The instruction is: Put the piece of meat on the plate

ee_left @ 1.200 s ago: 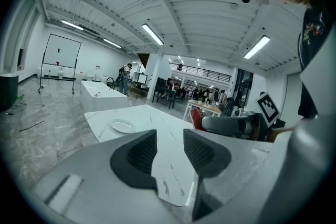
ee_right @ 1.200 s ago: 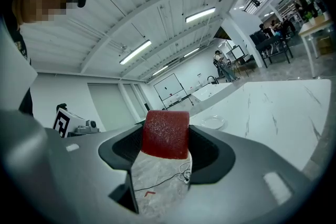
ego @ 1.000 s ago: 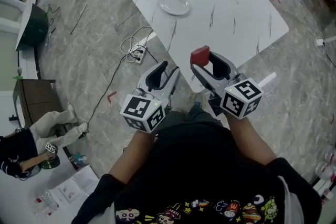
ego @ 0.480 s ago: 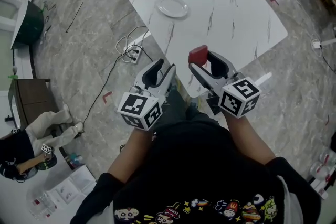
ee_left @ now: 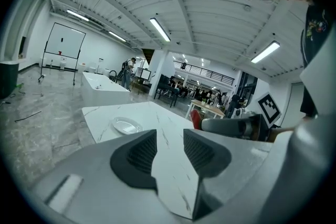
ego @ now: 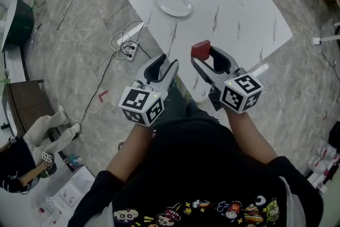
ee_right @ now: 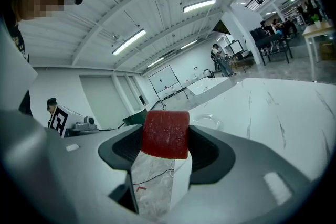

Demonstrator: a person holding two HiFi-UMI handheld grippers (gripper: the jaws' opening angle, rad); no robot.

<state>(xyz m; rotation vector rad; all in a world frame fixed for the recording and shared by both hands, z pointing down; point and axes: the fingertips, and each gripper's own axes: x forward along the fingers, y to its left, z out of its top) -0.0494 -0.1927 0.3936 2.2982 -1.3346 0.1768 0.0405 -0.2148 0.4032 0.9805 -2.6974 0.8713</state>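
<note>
A red block of meat sits clamped between the jaws of my right gripper, held in the air over the near corner of the white marble table. The white plate lies empty near the table's far left edge, well ahead of both grippers. My left gripper hovers over the floor just left of the table's near corner, its jaws a little apart with nothing between them.
A white power strip with coiled cables lies on the marble floor left of the table. A dark bench and a seated person are at the far left. More tables and people fill the hall behind.
Both grippers have edged forward and slightly left toward the table, the right one still carrying the meat. The view has shifted a little.
</note>
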